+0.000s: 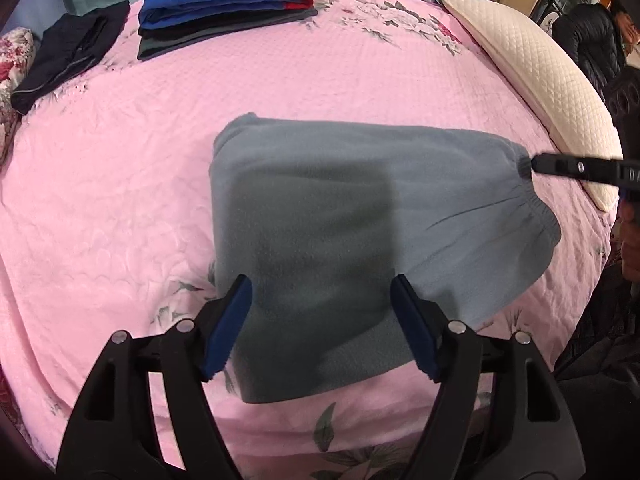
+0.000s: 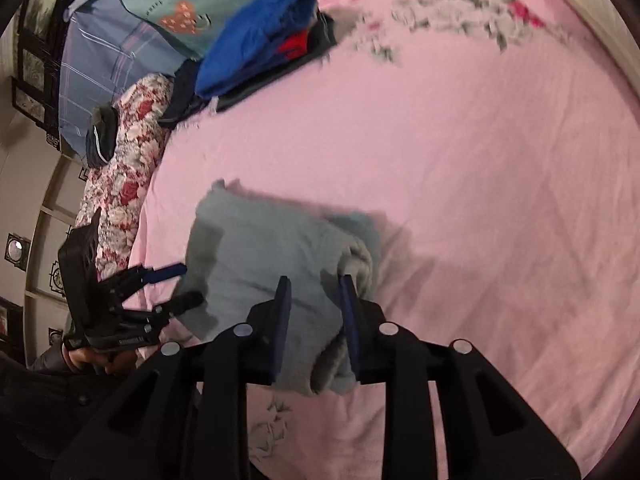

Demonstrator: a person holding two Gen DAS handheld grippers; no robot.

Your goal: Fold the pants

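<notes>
Grey-blue fleece pants (image 1: 360, 220) lie folded on the pink bedspread (image 1: 120, 200). My left gripper (image 1: 322, 292) is open and empty, hovering just above the near end of the pants. My right gripper (image 2: 314, 284) is partly closed, its pads on either side of the bunched waistband end of the pants (image 2: 276, 264). In the left wrist view the right gripper (image 1: 532, 164) shows at the right, its tip at the elastic waistband. In the right wrist view the left gripper (image 2: 182, 284) shows open at the left, beside the pants.
A stack of folded clothes with a blue piece on top (image 1: 228, 4) and a folded dark garment (image 1: 68, 56) lie at the far side. A white quilted pillow (image 1: 532, 76) lies at the right, a floral quilt (image 2: 124, 160) at the bed's edge. A person (image 1: 592, 44) stands beyond.
</notes>
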